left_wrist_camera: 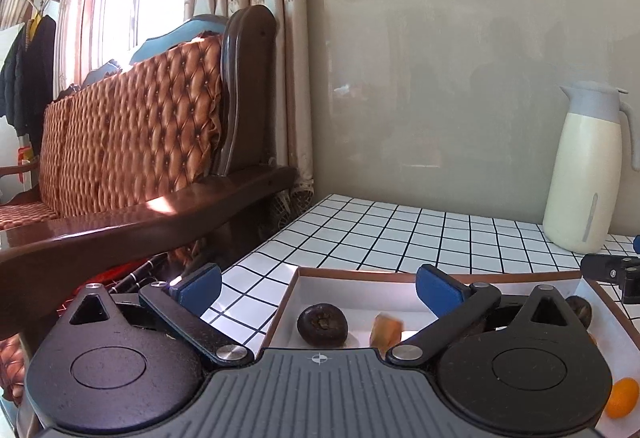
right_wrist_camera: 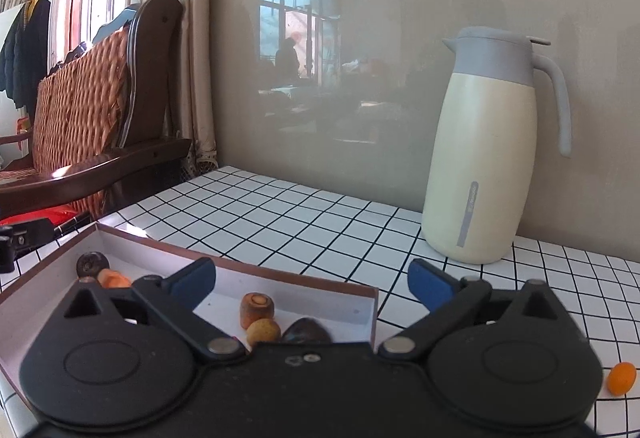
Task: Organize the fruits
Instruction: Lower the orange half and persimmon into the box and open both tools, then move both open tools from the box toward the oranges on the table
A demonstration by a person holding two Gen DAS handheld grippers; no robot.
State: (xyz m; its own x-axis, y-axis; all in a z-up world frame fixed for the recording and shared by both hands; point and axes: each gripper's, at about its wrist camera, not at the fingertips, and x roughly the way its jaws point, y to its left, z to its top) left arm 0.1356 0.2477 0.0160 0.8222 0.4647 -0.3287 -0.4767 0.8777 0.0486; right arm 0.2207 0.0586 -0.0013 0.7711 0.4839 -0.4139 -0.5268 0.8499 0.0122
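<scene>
Left gripper (left_wrist_camera: 318,288) is gaping wide w/ nothing between its pads, hovering over the box's (left_wrist_camera: 352,271) left end; right gripper (right_wrist_camera: 312,283) is likewise standing wide and empty over the box's right corner. Gripper bodies are hiding much of the box floor. Dark round fruit (left_wrist_camera: 322,324) is lying in full view, orange chunk (left_wrist_camera: 385,330) blurred beside it. Another dark fruit (left_wrist_camera: 580,311) is half hidden behind a gripper arm. Kumquat (right_wrist_camera: 621,378) is sitting outside the box on the tiled tabletop (right_wrist_camera: 304,214), which is lying bare up to the jug (right_wrist_camera: 492,158)
</scene>
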